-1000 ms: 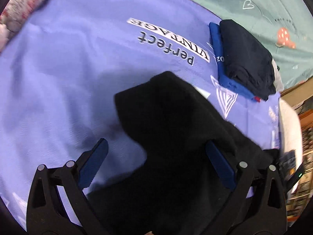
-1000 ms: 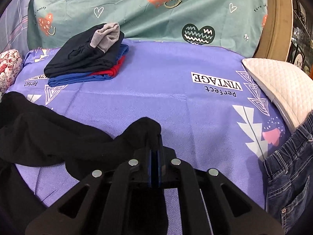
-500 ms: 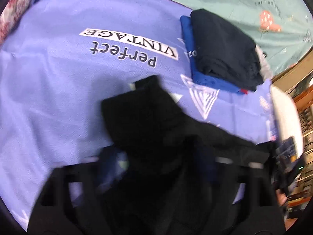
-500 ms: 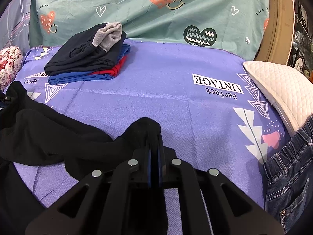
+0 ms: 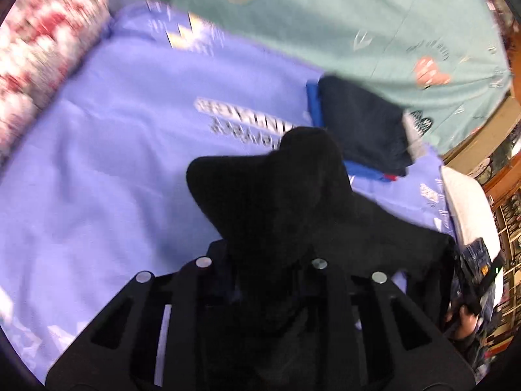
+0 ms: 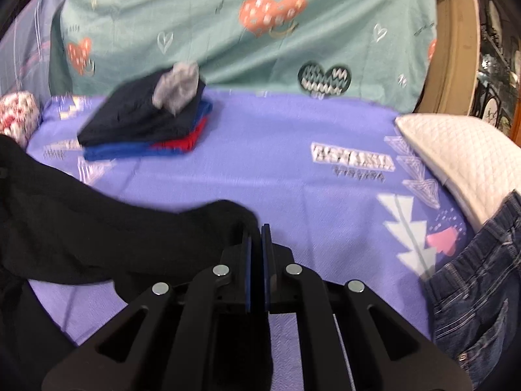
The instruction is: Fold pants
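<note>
Closed since earlier, left gripper (image 5: 260,254) jaws clench black pants (image 5: 286,202); only right view shows right gripper (image 6: 256,244) pinching them.

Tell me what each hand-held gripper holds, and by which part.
Both grip the black pants. The right hand-held gripper pinches a bunched fabric edge; the left hand-held gripper is buried in cloth, so its hold point is hidden.

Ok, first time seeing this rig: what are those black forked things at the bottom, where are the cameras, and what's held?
Those are two hand-held grippers, each carrying a fisheye camera looking along its fingers. In the left view, the left gripper is closed in the black pants. In the right view, the right gripper pinches another part of them. Both hold them over the purple bedsheet. Also there: folded clothes, a white pillow, jeans.
</note>
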The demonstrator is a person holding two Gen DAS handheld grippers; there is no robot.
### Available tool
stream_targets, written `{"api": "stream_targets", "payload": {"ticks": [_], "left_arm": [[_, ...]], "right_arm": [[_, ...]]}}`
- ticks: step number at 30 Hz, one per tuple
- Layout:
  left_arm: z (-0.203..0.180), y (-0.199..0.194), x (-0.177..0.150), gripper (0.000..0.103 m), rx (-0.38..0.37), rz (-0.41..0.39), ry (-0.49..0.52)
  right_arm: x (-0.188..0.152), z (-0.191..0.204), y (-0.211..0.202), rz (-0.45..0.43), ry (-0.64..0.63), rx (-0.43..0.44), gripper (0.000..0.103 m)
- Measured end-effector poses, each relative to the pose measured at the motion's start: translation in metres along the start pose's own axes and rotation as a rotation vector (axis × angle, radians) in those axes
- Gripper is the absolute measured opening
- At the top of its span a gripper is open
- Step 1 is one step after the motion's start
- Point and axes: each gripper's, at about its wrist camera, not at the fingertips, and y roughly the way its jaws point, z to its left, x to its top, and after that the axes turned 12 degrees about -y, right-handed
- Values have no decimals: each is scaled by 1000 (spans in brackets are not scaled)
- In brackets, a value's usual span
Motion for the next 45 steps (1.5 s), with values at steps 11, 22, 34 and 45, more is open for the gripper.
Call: {"api": "stream_targets", "payload": {"ticks": [11,22,34,45], "left_arm": [[25,-168,-3,28,29,-279,41],[123,41,66,37,298,70,-209],[128,61,67,42,288,74,-219],[134,40,58,43,235,17,-214]], "right_arm": [[110,0,-77,-129,-44,254,13],[85,24,95,255,-264,-164,85],[-24,52,-21,117,-408,239,98],[-3,32,15,209,-184,258,7]]}}
